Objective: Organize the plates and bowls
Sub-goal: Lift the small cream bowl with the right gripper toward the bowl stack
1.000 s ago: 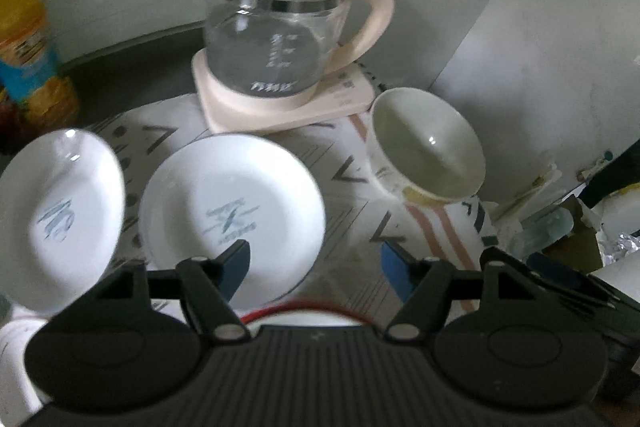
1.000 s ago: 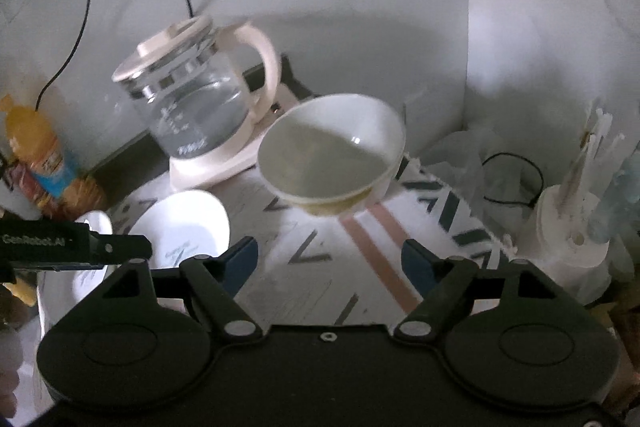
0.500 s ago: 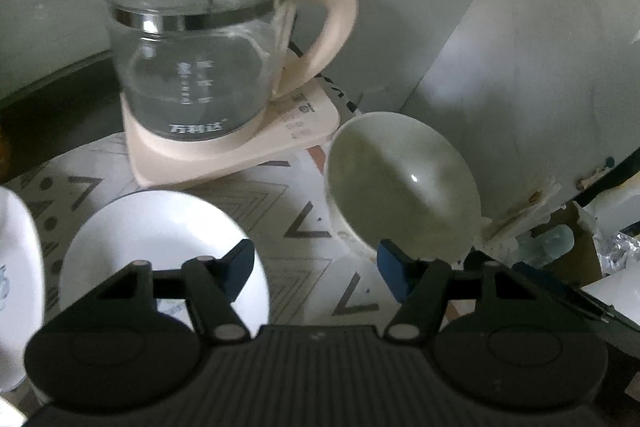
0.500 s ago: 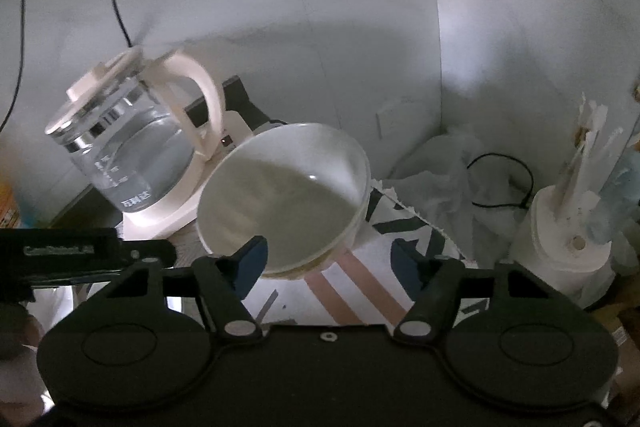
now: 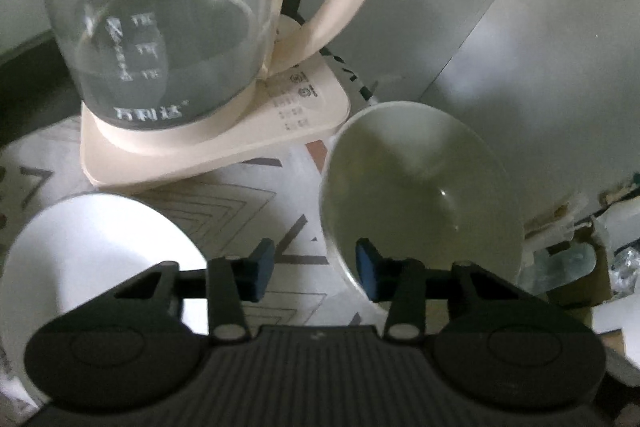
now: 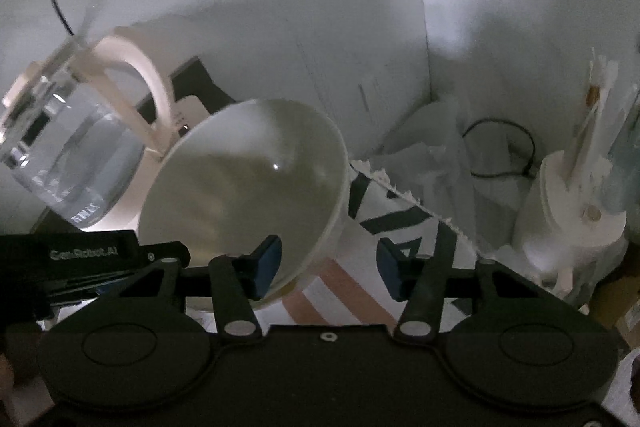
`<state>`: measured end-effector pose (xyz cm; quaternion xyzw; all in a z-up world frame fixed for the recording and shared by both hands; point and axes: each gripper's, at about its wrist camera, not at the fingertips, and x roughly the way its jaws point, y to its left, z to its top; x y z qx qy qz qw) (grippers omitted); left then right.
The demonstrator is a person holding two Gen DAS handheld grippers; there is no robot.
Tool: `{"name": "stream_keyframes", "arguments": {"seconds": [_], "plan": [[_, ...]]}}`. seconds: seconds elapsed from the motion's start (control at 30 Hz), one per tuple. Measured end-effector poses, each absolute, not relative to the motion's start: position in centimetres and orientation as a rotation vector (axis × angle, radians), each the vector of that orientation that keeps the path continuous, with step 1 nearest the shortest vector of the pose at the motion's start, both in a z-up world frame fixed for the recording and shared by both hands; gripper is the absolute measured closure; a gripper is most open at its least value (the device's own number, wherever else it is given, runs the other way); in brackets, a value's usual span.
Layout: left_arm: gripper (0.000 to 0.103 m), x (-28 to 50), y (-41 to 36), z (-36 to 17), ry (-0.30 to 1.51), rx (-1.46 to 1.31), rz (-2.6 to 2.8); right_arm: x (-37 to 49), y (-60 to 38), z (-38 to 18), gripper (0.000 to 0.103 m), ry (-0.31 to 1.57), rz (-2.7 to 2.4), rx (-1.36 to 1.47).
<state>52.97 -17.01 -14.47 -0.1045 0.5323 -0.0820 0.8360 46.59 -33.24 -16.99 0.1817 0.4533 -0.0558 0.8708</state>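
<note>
The bowl (image 5: 420, 195) stands on the patterned cloth (image 5: 240, 203) of the table, just beside the kettle (image 5: 160, 27). The left tool (image 5: 316, 269) straddles the bowl's near rim: one pad is inside, the other outside. Its jaws have just been closing, but the pads do not press yet. The right tool (image 6: 328, 269) straddles the opposite rim (image 6: 320, 247) the same way, also closing, not clenched. A white plate (image 5: 92, 259) lies to the left.

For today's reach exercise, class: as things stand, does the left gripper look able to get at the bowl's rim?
Probably yes. The left gripper has been closing, its jaws astride the bowl rim's near edge, not visibly pressing. Nothing lies between; the kettle stands behind, and the plate sits aside.
</note>
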Motion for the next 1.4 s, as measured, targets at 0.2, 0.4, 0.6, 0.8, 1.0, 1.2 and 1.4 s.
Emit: {"name": "stream_keyframes", "arguments": {"seconds": [0.2, 0.4, 0.6, 0.8, 1.0, 1.2, 1.4], "plan": [[0.09, 52.7, -17.8, -14.4, 1.152, -0.236, -0.222, 46.9, -32.4, -16.9, 0.079, 0.978, -0.105, 0.38], [0.09, 50.9, -17.0, -12.7, 1.128, -0.235, -0.223, 45.2, -31.7, -15.1, 0.079, 0.953, -0.084, 0.363], [0.09, 49.0, -16.2, -11.0, 1.102, -0.248, -0.199, 43.7, -31.1, -13.1, 0.079, 0.92, -0.053, 0.348], [0.09, 46.9, -15.5, -8.9, 1.081, -0.254, -0.177, 41.9, -30.6, -11.3, 0.079, 0.9, -0.024, 0.338], [0.09, 44.3, -14.6, -6.9, 1.046, -0.256, -0.157, 39.7, -29.7, -9.5, 0.079, 0.88, 0.011, 0.315], [0.09, 41.9, -13.6, -5.5, 1.026, -0.266, -0.134, 37.9, -29.0, -8.4, 0.079, 0.874, 0.043, 0.297], [0.09, 39.8, -12.8, -4.1, 1.002, -0.273, -0.11, 36.1, -28.2, -7.3, 0.079, 0.857, 0.078, 0.28]]}}
